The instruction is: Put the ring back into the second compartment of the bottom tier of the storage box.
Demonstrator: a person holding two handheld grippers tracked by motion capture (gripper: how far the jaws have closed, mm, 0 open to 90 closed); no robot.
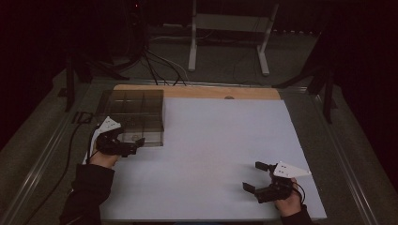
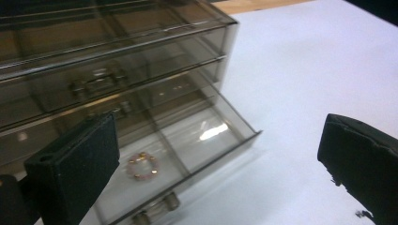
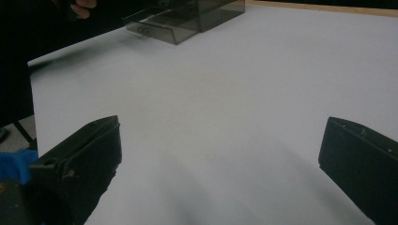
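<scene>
Dim room, white table top point(image 1: 220, 154) with a smoky clear drawer box point(image 1: 133, 115) sitting at the far left corner. Its bottom drawer point(image 2: 187, 154) is pulled out and a little pink bead bracelet point(image 2: 142, 165) lies inside. Left gripper point(image 1: 129, 146) hangs right at that drawer, jaws spread wide, holding nothing. Right gripper point(image 1: 256, 176) is well apart near the front right, also wide open.

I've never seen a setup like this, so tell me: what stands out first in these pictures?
A smoky see-through drawer box sits at the far left of the white table. Its bottom drawer is pulled out, with a small pink bead bracelet lying inside. The left hand-held gripper hovers open at that drawer, while the right hand-held gripper waits open near the table's front right.
</scene>
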